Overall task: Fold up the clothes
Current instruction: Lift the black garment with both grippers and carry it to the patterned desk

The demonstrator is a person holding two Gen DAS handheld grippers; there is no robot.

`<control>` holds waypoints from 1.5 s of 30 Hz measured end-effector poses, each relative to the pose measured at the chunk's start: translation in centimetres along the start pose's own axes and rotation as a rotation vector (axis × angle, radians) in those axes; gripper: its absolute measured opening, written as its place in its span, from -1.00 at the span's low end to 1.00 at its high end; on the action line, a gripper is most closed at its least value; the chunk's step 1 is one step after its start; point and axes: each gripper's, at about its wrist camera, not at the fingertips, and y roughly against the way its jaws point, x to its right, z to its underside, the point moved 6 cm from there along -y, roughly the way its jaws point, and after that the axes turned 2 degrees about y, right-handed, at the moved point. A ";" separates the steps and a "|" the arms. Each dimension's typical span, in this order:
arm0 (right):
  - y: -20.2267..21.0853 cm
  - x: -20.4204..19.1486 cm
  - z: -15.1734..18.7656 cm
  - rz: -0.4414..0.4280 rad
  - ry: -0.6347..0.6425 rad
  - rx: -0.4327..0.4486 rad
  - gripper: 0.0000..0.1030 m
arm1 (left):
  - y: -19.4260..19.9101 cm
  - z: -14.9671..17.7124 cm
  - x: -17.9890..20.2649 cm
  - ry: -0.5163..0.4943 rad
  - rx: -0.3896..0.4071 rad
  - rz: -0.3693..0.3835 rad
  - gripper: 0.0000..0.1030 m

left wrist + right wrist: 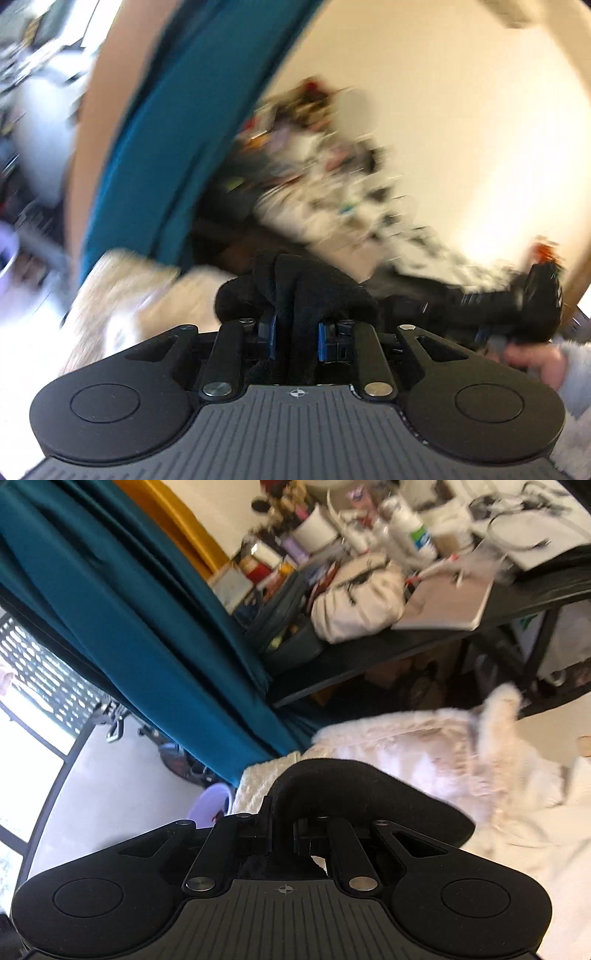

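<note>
A black garment bunches up between the blue pads of my left gripper, which is shut on it. The cloth stretches right toward the other gripper, held by a hand in a fluffy sleeve. In the right wrist view the same black garment arches over my right gripper, whose fingers are closed on a fold of it. Both grippers are lifted above a cream fluffy blanket. The left wrist view is blurred by motion.
A teal curtain hangs on the left beside a window with a balcony. A black desk crowded with bottles, boxes and a white bag stands behind the bed. A lilac bowl sits on the floor.
</note>
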 end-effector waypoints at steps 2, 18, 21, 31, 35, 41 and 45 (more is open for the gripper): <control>3.1 -0.5 0.4 0.035 0.030 0.058 -0.85 | 0.2 -0.3 2.5 -0.042 0.012 0.092 -0.61; 27.3 9.8 4.8 0.294 -0.041 0.369 -0.84 | -6.5 9.6 28.3 -0.334 -0.199 0.418 -0.59; 31.4 14.1 5.4 0.307 -0.026 0.380 -0.84 | -9.4 12.3 34.4 -0.281 -0.242 0.427 -0.59; 55.1 29.7 5.8 0.432 -0.041 0.551 -0.84 | -16.7 21.7 60.0 -0.304 -0.316 0.574 -0.59; 62.1 33.5 6.0 0.520 -0.016 0.611 -0.84 | -18.2 24.3 66.3 -0.302 -0.335 0.665 -0.59; 69.5 39.1 5.3 0.597 -0.082 0.709 -0.84 | -21.4 25.7 73.1 -0.308 -0.323 0.776 -0.58; 72.6 43.1 3.7 0.648 -0.092 0.728 -0.84 | -25.1 26.3 76.8 -0.283 -0.344 0.823 -0.58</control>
